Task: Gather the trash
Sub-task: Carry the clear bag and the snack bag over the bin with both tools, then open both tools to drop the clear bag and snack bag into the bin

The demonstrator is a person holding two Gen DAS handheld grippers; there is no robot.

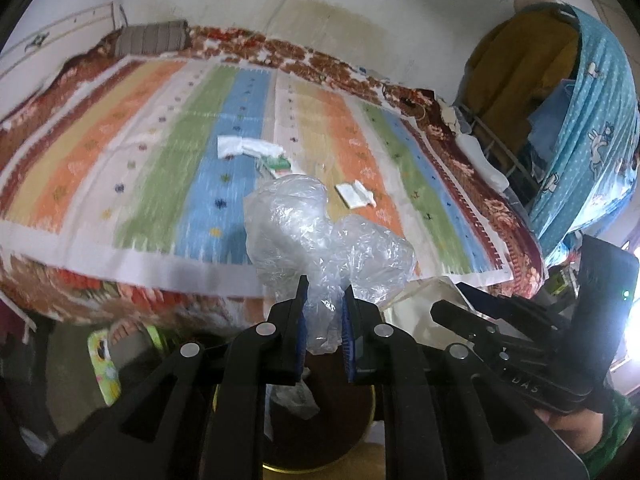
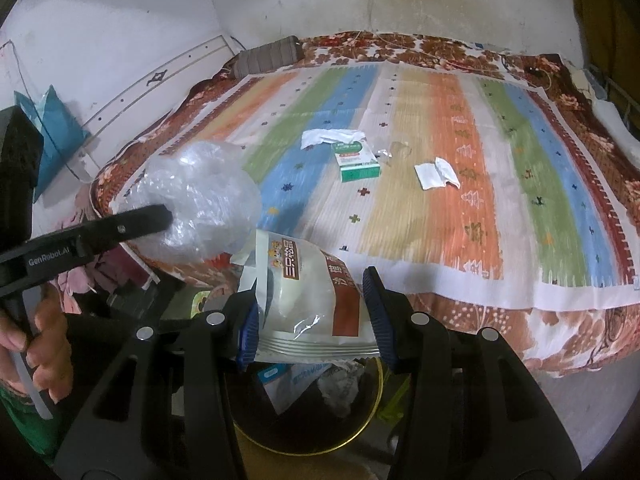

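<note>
My left gripper (image 1: 323,292) is shut on a crumpled clear plastic bag (image 1: 316,228) and holds it over a round bin (image 1: 320,412) below. My right gripper (image 2: 310,300) is shut on a white snack packet (image 2: 308,300) with a brown label, above the same gold-rimmed bin (image 2: 312,408), which holds wrappers. The left gripper with the clear bag (image 2: 200,196) shows at the left of the right wrist view. On the striped bed mat lie a green and white box (image 2: 356,160), a white paper scrap (image 2: 436,174) and a white wrapper (image 2: 332,136).
The bed (image 2: 440,220) with a striped mat fills the view ahead, a pillow (image 2: 268,58) at its far end. Blue patterned cloth (image 1: 592,128) hangs at the right. Clothes (image 2: 92,276) lie on the floor by the bed's left corner.
</note>
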